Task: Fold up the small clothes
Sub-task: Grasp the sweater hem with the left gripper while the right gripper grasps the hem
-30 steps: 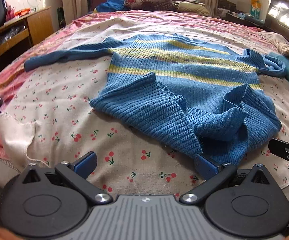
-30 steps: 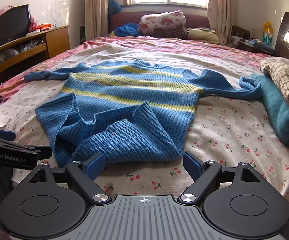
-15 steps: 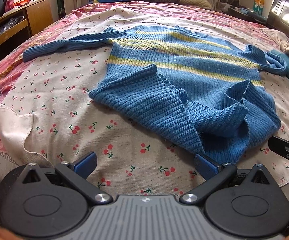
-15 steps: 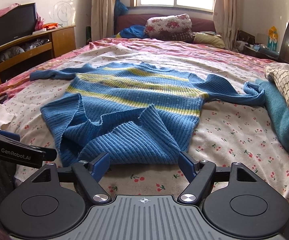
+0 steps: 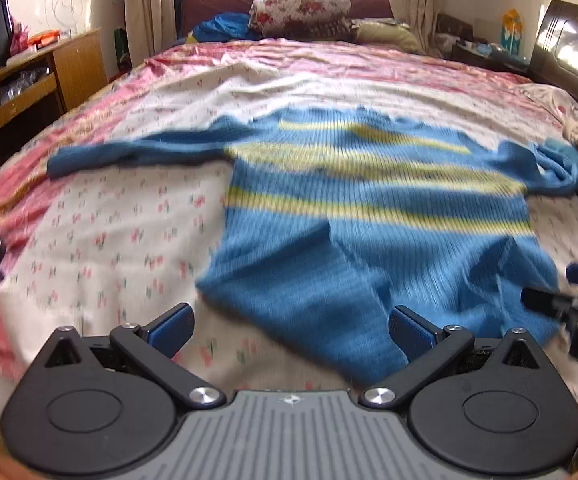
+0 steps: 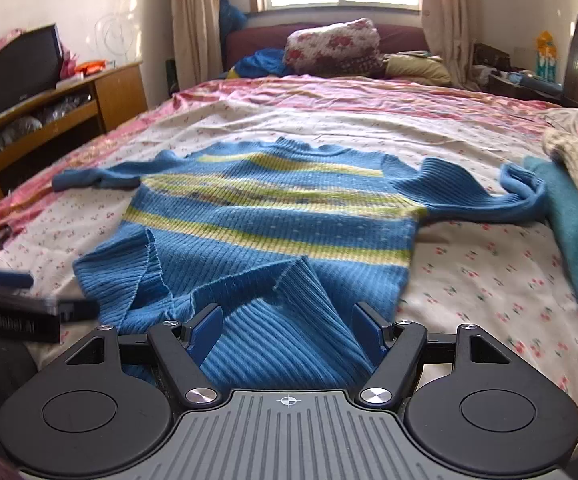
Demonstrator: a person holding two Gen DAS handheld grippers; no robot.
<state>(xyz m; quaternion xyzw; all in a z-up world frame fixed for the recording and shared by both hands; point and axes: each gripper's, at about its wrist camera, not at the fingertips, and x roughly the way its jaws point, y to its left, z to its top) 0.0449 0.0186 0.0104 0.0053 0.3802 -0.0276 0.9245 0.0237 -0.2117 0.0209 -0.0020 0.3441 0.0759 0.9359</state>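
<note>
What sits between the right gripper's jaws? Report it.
The blue striped sweater's ribbed hem: a raised fold of it runs between the open jaws of the right gripper, not yet pinched. The right wrist view shows this.

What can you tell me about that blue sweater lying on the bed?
The sweater is a ribbed knit, blue with yellow-green bands across the chest. It lies spread on the cherry-print bedspread, neck toward the window, with one sleeve stretched toward the wooden cabinet and the other reaching a teal garment. Its near hem is rumpled and folded up in ridges. The right gripper has the hem between its open blue pads.
</note>
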